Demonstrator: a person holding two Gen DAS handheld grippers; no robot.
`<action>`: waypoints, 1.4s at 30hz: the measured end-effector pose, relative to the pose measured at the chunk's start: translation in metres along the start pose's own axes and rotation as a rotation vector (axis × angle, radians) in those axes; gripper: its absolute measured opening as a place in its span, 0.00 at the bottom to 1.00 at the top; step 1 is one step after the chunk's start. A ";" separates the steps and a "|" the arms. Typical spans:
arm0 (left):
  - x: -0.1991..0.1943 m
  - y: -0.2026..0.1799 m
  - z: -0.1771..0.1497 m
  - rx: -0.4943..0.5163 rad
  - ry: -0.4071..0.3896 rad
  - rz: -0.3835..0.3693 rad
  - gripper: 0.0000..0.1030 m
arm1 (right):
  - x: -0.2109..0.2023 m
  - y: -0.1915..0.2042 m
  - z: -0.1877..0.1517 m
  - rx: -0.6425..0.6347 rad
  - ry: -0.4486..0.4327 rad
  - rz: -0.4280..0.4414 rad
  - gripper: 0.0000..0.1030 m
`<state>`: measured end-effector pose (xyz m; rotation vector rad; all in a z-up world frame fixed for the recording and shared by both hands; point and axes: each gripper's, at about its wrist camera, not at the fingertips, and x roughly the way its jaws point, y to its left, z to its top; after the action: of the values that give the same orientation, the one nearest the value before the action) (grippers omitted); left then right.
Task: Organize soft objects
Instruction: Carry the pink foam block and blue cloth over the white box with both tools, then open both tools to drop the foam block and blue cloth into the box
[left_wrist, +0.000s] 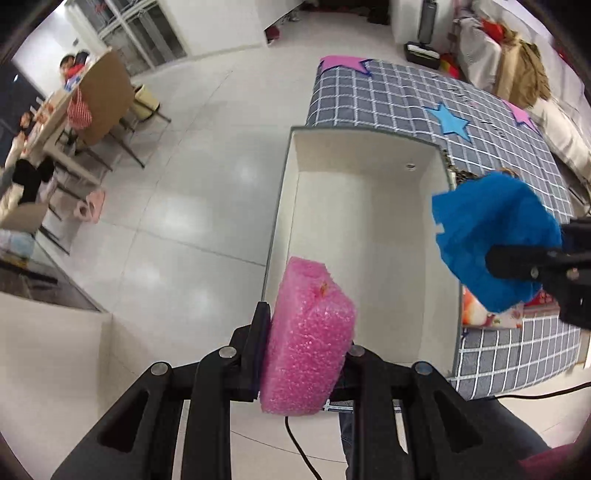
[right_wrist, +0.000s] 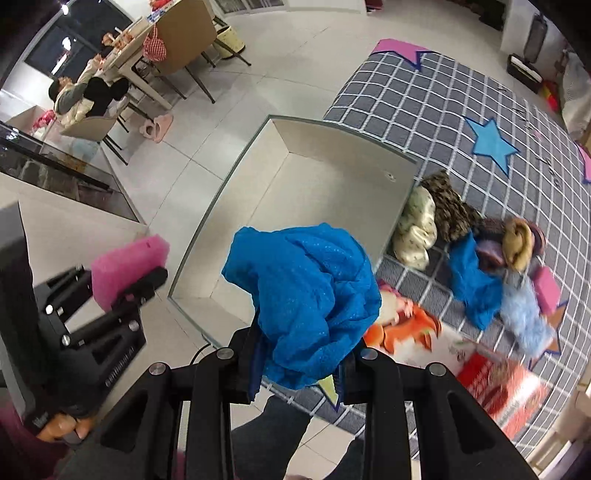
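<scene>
Grippers both loaded. Left gripper (left_wrist: 301, 354) is clamped on a pink foam block (left_wrist: 308, 339), bottom centre of the left wrist view; block stands on edge between the jaws and overlaps the near left rim of the white box (left_wrist: 365, 236). Right gripper (right_wrist: 295, 365) is clamped on a bunched blue cloth (right_wrist: 306, 302), bottom centre of the right wrist view; cloth balloons up past the jaws and covers the box's near right corner.

Cross-checks: right gripper with the blue cloth shows at the right edge of the left wrist view, next to the box's right wall. Left gripper with the pink block shows at middle left of the right wrist view, left of the box.

Box is open-topped, interior bare (one small hole in the far wall). It sits half on pale floor tiles, half against a grey checked mat (right_wrist: 424, 92) with coloured stars.

Pile of soft items (right_wrist: 480, 236) lies on the mat, right of the box in the right wrist view: cream pillow, leopard-print piece, second blue cloth, light blue fluffy piece, another pink block. Printed orange-and-red sheet (right_wrist: 443, 350) lies at lower right (blurred).
</scene>
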<state>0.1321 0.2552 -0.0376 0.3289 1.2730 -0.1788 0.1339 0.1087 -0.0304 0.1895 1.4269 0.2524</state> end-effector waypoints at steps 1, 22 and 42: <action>0.005 -0.002 0.001 -0.013 0.012 -0.001 0.25 | 0.002 -0.001 0.004 -0.012 0.004 -0.005 0.30; 0.071 -0.019 -0.011 -0.149 0.162 0.013 0.25 | 0.070 -0.010 0.026 -0.124 0.137 0.010 0.30; 0.072 -0.035 -0.027 -0.118 0.145 -0.069 0.93 | 0.092 0.012 0.016 -0.188 0.183 -0.045 0.86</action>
<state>0.1171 0.2354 -0.1181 0.1997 1.4327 -0.1400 0.1608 0.1463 -0.1123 -0.0209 1.5772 0.3721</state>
